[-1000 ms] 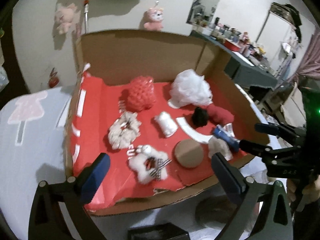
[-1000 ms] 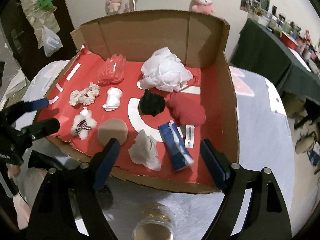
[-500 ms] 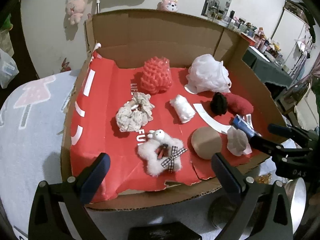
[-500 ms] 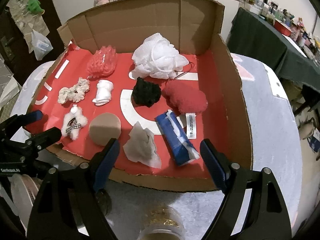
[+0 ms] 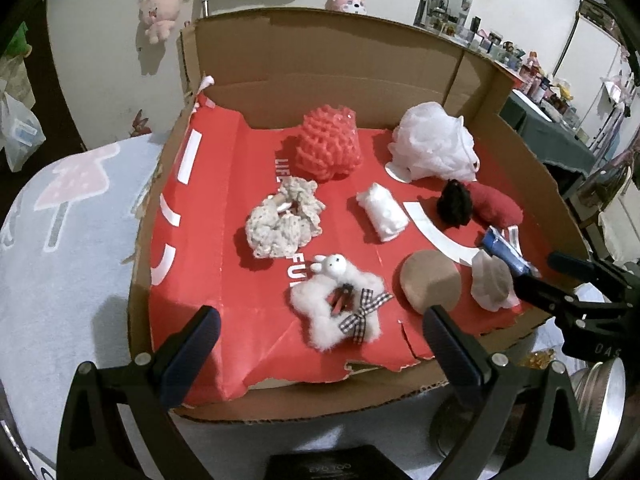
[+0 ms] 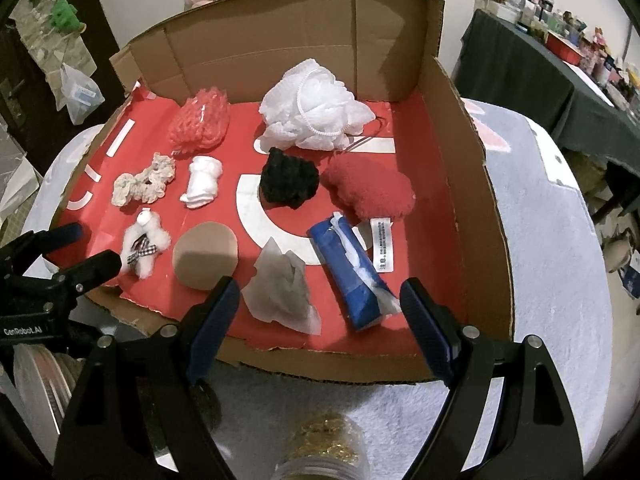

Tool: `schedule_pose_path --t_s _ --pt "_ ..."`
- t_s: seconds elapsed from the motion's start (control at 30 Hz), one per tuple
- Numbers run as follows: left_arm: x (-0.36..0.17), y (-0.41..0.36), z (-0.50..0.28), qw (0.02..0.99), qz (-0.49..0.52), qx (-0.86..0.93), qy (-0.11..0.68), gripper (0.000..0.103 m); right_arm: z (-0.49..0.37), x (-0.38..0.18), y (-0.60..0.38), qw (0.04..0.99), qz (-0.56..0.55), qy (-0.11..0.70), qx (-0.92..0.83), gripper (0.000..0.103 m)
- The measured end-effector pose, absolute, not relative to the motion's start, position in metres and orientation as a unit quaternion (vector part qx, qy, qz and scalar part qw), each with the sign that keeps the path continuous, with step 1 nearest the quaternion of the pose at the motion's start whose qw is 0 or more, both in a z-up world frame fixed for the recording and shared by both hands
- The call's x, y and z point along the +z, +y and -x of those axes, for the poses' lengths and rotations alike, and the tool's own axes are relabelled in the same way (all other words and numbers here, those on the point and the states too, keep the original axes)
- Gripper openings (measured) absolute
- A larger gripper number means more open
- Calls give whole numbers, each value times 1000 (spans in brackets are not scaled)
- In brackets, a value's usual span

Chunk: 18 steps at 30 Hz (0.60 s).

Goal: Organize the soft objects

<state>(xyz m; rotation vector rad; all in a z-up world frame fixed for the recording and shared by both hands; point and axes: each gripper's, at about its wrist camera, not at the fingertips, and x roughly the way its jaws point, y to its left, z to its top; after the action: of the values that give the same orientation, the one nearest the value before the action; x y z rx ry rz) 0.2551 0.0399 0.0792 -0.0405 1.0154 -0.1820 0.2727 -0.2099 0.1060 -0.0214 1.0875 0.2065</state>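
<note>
A cardboard box (image 5: 312, 60) (image 6: 472, 168) lined in red holds several soft things: a white fluffy scrunchie with a bunny and checked bow (image 5: 340, 304) (image 6: 144, 242), a cream scrunchie (image 5: 282, 218) (image 6: 142, 180), a coral net pouf (image 5: 330, 142) (image 6: 200, 120), a white mesh pouf (image 5: 434, 146) (image 6: 316, 110), a white roll (image 5: 382, 212) (image 6: 202, 182), a black lump (image 5: 454, 204) (image 6: 288, 180), a red plush pad (image 5: 494, 204) (image 6: 370, 188), a tan round sponge (image 5: 430, 280) (image 6: 204, 256), a crumpled tissue (image 5: 492, 280) (image 6: 280, 288) and a blue tissue pack (image 5: 504, 248) (image 6: 352, 272). My left gripper (image 5: 318, 348) (image 6: 66, 246) hovers open at the box's front edge. My right gripper (image 6: 318, 318) (image 5: 554, 276) hovers open over the front right, empty.
The box sits on a round table with a pale patterned cloth (image 5: 52, 240) (image 6: 552, 240). A metal bowl (image 5: 604, 400) and a jar with gold contents (image 6: 324, 444) stand in front of the box. Plush toys (image 5: 160, 12) hang on the wall behind; a cluttered dark table (image 6: 560, 60) is at right.
Both wrist views have tipped downward, so the box now sits lower and fuller in frame. No object has moved and both grippers stay open.
</note>
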Motion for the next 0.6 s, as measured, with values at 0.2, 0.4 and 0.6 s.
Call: schedule_pose_path --t_s 0.2,0.4,0.6 --pt "78 40 -255 868 17 -85 488 103 -272 105 -209 850 14 518 98 82" --pt "78 40 -255 869 19 -85 488 103 -271 105 -208 850 14 518 97 82" --pt "78 42 -254 869 23 -85 487 103 -271 105 -209 851 13 516 98 82"
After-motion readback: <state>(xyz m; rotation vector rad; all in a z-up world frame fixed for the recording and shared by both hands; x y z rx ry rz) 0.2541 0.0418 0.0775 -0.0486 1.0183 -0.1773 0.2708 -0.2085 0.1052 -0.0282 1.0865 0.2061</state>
